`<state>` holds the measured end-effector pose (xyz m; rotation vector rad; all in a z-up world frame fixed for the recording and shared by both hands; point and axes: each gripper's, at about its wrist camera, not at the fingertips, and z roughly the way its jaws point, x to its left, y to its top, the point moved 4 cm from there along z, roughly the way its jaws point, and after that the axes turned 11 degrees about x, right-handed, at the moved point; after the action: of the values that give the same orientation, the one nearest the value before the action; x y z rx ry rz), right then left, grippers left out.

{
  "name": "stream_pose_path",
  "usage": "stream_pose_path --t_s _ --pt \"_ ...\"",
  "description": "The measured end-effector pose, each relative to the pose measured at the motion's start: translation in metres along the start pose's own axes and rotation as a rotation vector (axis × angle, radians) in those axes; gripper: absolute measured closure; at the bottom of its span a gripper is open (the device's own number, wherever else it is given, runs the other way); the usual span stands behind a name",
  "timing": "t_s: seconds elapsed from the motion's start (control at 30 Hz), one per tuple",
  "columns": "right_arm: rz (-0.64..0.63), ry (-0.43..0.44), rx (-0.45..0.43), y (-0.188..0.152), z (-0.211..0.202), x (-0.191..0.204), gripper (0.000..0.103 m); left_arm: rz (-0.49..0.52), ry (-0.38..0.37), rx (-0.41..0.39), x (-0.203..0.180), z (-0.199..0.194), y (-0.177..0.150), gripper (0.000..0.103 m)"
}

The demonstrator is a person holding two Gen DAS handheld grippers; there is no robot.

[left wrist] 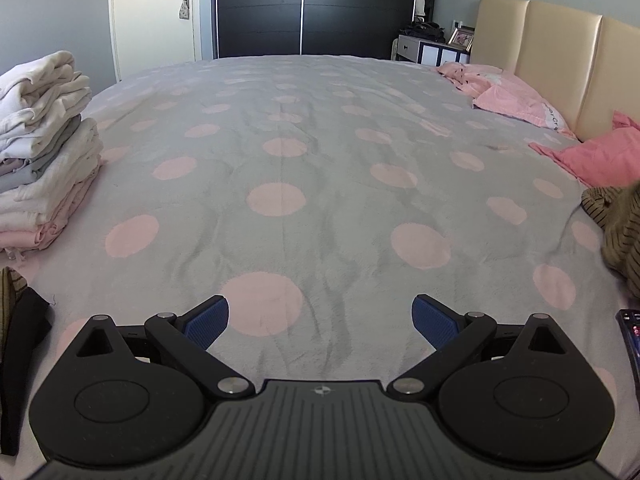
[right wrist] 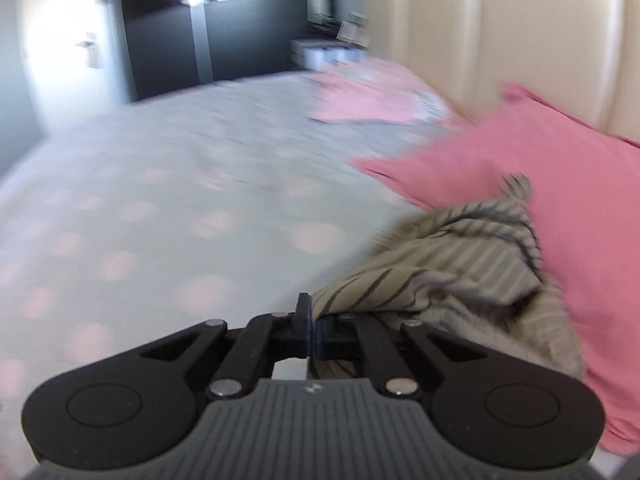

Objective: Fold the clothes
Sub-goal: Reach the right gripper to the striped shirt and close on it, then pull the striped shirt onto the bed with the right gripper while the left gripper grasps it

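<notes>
Our right tongs (right wrist: 311, 330) were clamped on the striped garment (right wrist: 448, 264), which bunched up just right of them against a pink pillow (right wrist: 560, 184). Our left tongs (left wrist: 320, 322) gaped empty over the dotted bedspread (left wrist: 320, 168); folded stack (left wrist: 44, 144) far left of them.

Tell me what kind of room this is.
A bedroom, almost certainly: a bed with a dotted grey cover, a padded headboard with pink pillows against it, and a dark wardrobe by the door. A stack of folded clothes sits on the bed.
</notes>
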<state>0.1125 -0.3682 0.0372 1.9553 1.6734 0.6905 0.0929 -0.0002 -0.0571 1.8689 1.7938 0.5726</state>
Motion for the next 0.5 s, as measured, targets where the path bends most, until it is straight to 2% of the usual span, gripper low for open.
stream_pose_path --t_s 0.13,0.23,0.3,0.4,0.43,0.5 --pt "-0.082 0.198 -0.028 0.003 -0.025 0.069 0.1 -0.004 -0.002 -0.024 0.003 -0.017 0.005 0.003" --pt "-0.145 0.35 -0.008 -0.006 -0.038 0.12 0.1 -0.005 0.003 -0.045 0.008 -0.033 0.01 0.003" --pt "-0.19 0.431 0.02 -0.015 -0.042 0.151 0.1 -0.004 0.016 -0.061 0.013 -0.044 0.014 0.003" --pt "-0.25 0.517 0.109 -0.036 -0.036 0.189 0.099 -0.006 0.056 -0.094 0.023 -0.058 0.019 0.003" --pt "-0.262 0.53 0.14 -0.041 -0.03 0.196 0.095 -0.007 0.065 -0.102 0.026 -0.061 0.019 0.003" --pt "-0.294 0.543 0.194 -0.052 -0.022 0.207 0.075 -0.012 0.068 -0.109 0.029 -0.065 0.02 0.003"
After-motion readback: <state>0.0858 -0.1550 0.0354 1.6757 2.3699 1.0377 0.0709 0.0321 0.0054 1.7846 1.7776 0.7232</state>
